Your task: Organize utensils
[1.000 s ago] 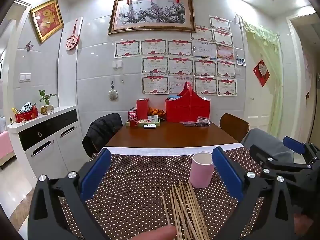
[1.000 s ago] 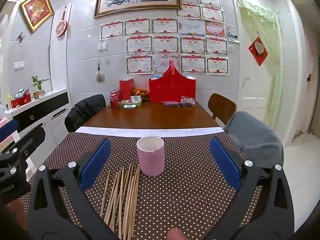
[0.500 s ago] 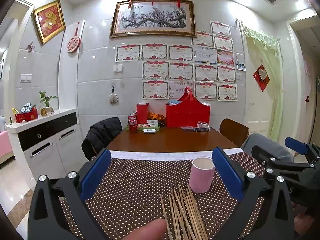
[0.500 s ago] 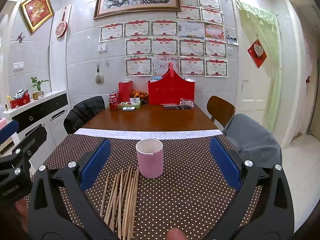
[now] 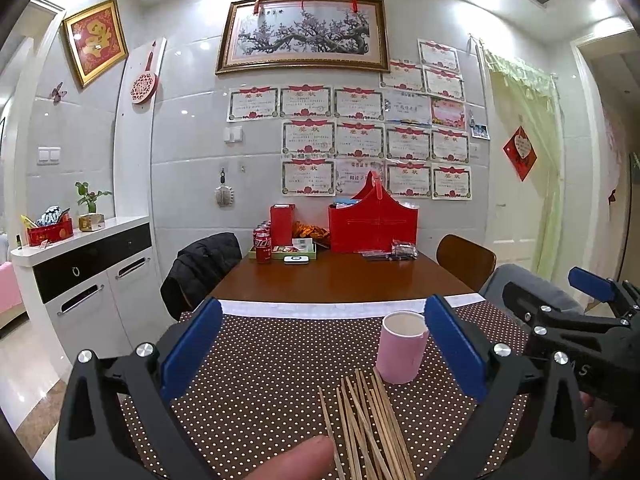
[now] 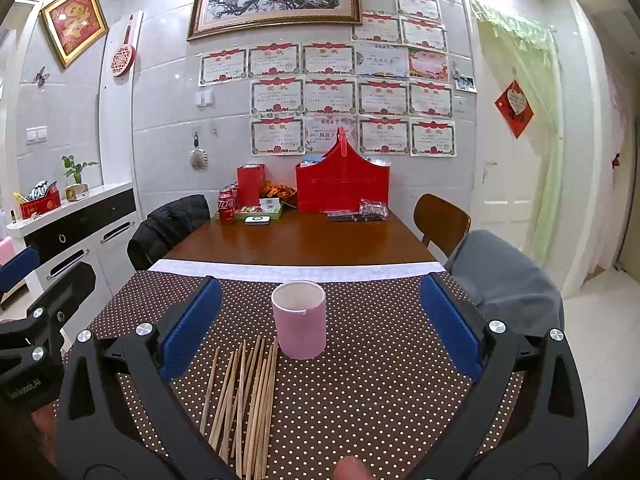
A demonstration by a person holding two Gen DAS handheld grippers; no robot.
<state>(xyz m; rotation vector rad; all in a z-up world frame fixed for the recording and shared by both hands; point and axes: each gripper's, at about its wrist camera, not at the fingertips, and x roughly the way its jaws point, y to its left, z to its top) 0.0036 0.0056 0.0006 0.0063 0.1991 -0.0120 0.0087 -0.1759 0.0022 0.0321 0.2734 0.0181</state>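
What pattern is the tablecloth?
Dark brown tablecloth with small white polka dots; clearest in the right wrist view.

Ceiling spotlights (image 5: 602, 4) are blazing white at the upper right, washing out that corner. Their reflections are glinting as small bright spots on the glossy wall tiles (image 5: 188, 112). The room is looking evenly and brightly lit, with only faint, soft shadows lying on the dotted tablecloth (image 6: 360, 380). Both fisheye views are bowing the door frame (image 6: 580, 120) and cabinet (image 5: 80, 280) outward, and dark vignetting is closing in at every corner. A fingertip (image 5: 296, 460) at the bottom edge is blurring out of focus.
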